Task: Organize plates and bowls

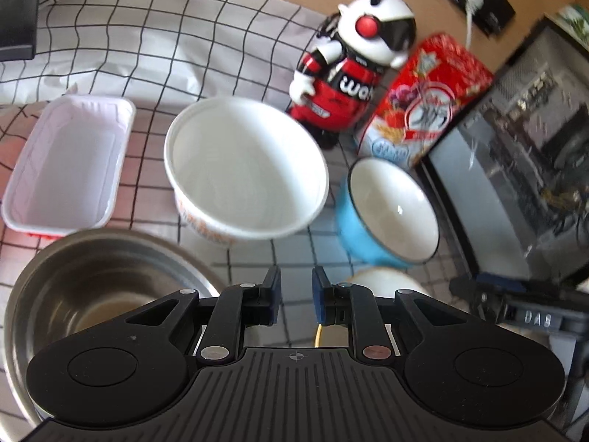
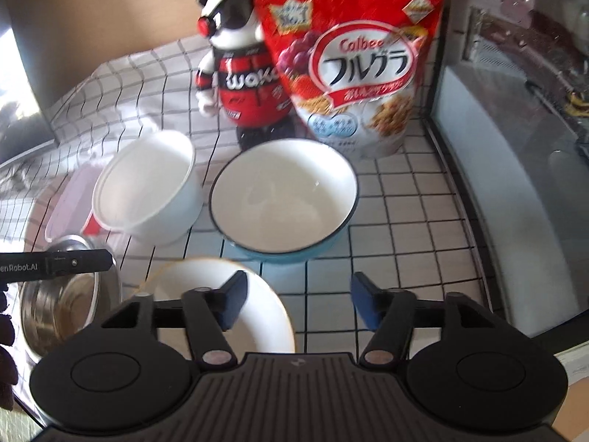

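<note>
We see our right gripper [image 2: 298,304] with its jaws well apart and nothing between them; the gap between its pads hangs over bare checked tablecloth [image 2: 405,221]. The gold-rimmed white plate [image 2: 265,316] lies just under its left finger, which overlaps the plate's surface in the right wrist view; whether it touches we cannot tell. Straight ahead of this gripper stands the blue bowl [image 2: 283,195], white inside, apart from the fingertips, and to its left the white paper bowl [image 2: 147,188] sits tilted. Behind them are the panda figure [image 2: 239,73] and the cereal bag [image 2: 353,66]. Our left gripper [image 1: 296,296] holds its jaws at a narrow gap with nothing gripped, tablecloth showing between the pads. The steel bowl [image 1: 95,287] sits just below and to its left, the paper bowl ahead, and a white rectangular tray [image 1: 70,162] further left.
</note>
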`<state>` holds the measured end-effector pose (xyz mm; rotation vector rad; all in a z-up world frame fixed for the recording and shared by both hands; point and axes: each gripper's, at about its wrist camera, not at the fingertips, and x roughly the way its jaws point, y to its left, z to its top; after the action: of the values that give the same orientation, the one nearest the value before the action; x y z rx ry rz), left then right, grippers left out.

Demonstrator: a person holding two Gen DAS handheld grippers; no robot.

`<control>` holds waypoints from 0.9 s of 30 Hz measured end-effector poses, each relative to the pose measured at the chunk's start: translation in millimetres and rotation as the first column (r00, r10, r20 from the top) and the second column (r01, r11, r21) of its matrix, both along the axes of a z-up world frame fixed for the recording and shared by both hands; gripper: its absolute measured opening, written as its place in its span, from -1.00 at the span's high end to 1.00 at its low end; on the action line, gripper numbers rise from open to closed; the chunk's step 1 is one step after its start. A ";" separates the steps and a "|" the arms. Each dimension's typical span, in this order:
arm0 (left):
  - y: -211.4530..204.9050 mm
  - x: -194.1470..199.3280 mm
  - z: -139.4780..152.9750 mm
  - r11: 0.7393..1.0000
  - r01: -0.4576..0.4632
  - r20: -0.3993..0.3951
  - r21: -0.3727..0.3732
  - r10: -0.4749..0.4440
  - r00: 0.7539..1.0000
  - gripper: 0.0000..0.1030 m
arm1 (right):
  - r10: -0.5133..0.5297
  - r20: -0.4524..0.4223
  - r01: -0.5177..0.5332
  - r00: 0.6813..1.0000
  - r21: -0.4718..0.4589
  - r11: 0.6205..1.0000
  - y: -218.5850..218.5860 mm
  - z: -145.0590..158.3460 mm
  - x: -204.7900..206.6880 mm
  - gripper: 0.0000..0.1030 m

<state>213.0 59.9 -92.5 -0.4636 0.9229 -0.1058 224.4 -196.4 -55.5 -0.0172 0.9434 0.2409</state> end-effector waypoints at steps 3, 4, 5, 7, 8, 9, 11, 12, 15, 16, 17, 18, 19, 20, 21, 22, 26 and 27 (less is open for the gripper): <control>-3.6 18.9 0.8 0.999 0.021 0.010 -0.032 -0.021 1.000 0.61 | -0.035 -0.013 0.035 0.999 -0.018 0.999 -3.0 5.4 6.8 -0.27; -6.9 25.4 0.6 0.999 0.028 0.007 -0.036 -0.028 1.000 0.61 | -0.043 -0.014 0.043 0.999 -0.023 0.999 -4.4 7.4 8.6 -0.29; -11.2 32.2 1.0 0.999 0.036 0.001 -0.040 -0.036 0.999 0.61 | -0.045 -0.014 0.044 0.999 -0.026 0.999 -6.1 9.5 9.9 -0.37; -22.7 43.8 2.9 0.998 0.055 -0.005 -0.037 -0.055 0.998 0.61 | -0.034 0.004 0.034 0.999 -0.022 0.999 -10.1 12.8 12.5 -0.52; -29.7 49.2 4.5 0.997 0.070 -0.002 -0.023 -0.070 0.998 0.61 | -0.028 0.025 0.028 0.999 -0.015 0.999 -12.4 13.7 14.0 -0.59; -36.7 54.4 5.9 0.997 0.079 0.001 -0.003 -0.079 0.997 0.61 | -0.020 0.046 0.021 0.999 -0.008 1.000 -14.3 13.5 16.7 -0.63; -48.8 64.9 5.8 0.997 0.077 -0.017 0.032 -0.076 0.997 0.61 | -0.027 0.037 0.027 0.999 0.009 1.000 -19.4 10.5 26.0 -0.63; -54.9 70.9 5.0 0.996 0.082 -0.027 0.044 -0.081 0.996 0.61 | -0.019 0.021 0.019 1.000 0.028 0.999 -22.4 8.2 31.2 -0.63; -72.1 88.8 2.9 0.989 0.111 -0.055 0.099 -0.106 0.993 0.61 | -0.026 0.014 0.025 1.000 0.059 0.998 -31.0 1.7 40.7 -0.61; -75.6 92.8 1.2 0.988 0.117 -0.065 0.104 -0.111 0.992 0.61 | -0.036 0.012 0.035 0.999 0.065 0.997 -32.2 -0.4 43.7 -0.59; -78.5 96.4 -0.5 0.987 0.123 -0.074 0.104 -0.116 0.990 0.61 | -0.042 0.004 0.042 0.999 0.071 0.997 -34.1 -2.8 47.4 -0.52; -80.8 99.5 -2.6 0.986 0.128 -0.083 0.107 -0.120 0.989 0.61 | -0.042 -0.009 0.042 0.999 0.074 0.996 -35.3 -5.3 51.2 -0.42; -82.6 102.2 -4.7 0.985 0.130 -0.091 0.112 -0.120 0.989 0.61 | -0.039 -0.021 0.040 0.999 0.078 0.996 -36.5 -7.9 54.0 -0.38; -83.2 104.3 -7.1 0.985 0.127 -0.100 0.115 -0.116 0.988 0.60 | -0.037 -0.031 0.039 0.999 0.083 0.996 -38.0 -10.4 57.5 -0.34; -82.6 106.3 -9.2 0.986 0.120 -0.107 0.119 -0.107 0.988 0.59 | -0.038 -0.040 0.041 0.998 0.090 0.995 -39.3 -12.6 60.0 -0.32; -81.1 109.0 -10.5 0.987 0.109 -0.114 0.119 -0.095 0.989 0.59 | -0.041 -0.047 0.046 0.998 0.099 0.994 -40.5 -14.8 62.8 -0.32; -71.8 122.5 -14.6 0.994 0.059 -0.121 0.087 -0.048 0.991 0.59 | -0.055 -0.080 0.065 0.995 0.130 0.989 -41.7 -24.3 77.0 -0.31; -70.5 127.2 -15.7 0.996 0.055 -0.123 0.074 -0.046 0.991 0.59 | -0.055 -0.087 0.066 0.995 0.136 0.988 -41.3 -26.6 81.9 -0.31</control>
<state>340.2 -10.6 -108.2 -0.3780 1.0550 -0.0885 306.2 -237.7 -82.1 0.1506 1.0066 0.2523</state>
